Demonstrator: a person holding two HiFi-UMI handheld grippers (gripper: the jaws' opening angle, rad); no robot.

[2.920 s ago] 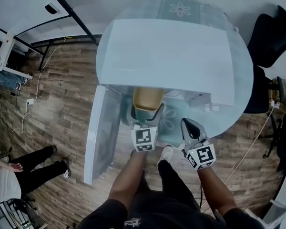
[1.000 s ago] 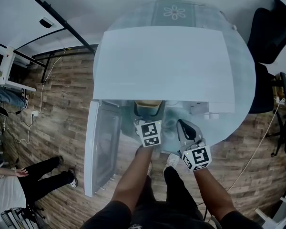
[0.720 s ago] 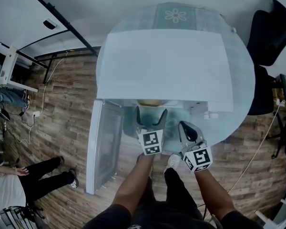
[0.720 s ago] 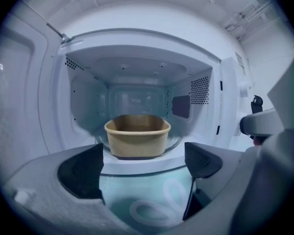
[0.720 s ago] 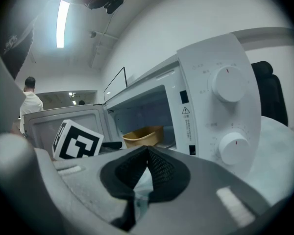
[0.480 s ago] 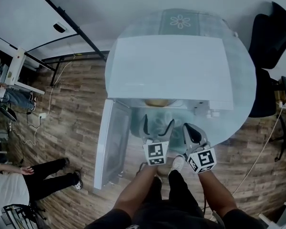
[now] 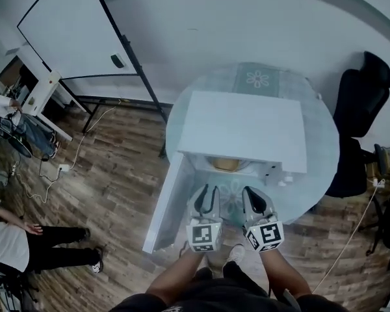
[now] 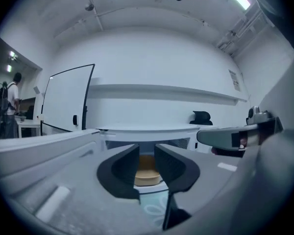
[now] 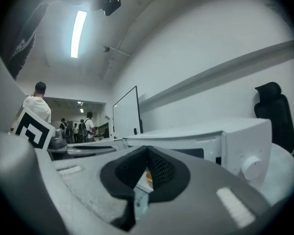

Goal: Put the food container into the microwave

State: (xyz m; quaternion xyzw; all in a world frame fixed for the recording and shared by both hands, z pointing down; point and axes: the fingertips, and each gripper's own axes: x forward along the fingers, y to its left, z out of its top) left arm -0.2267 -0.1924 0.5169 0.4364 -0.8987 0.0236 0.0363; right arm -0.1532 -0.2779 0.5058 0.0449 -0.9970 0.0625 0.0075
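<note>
The tan food container [image 7: 226, 164] sits inside the white microwave [image 7: 244, 125], just behind its opening. In the left gripper view the container [image 8: 148, 173] shows through the gap between the jaws. The microwave door [image 7: 166, 203] hangs open to the left. My left gripper [image 7: 207, 190] is open and empty, held in front of the cavity and apart from the container. My right gripper [image 7: 250, 192] is beside it on the right, shut with nothing in it. The right gripper view shows its jaws [image 9: 147, 153] meeting, with the microwave's knob [image 9: 252, 166] at the right.
The microwave stands on a round glass table [image 7: 325, 168]. A black office chair [image 7: 367, 77] is at the right and a whiteboard on a stand [image 7: 71, 25] at the upper left. A person [image 7: 13, 239] stands at the left on the wood floor.
The left gripper carried the container into the microwave, opened, let it go and drew back toward me. The view has pulled away from the table.
</note>
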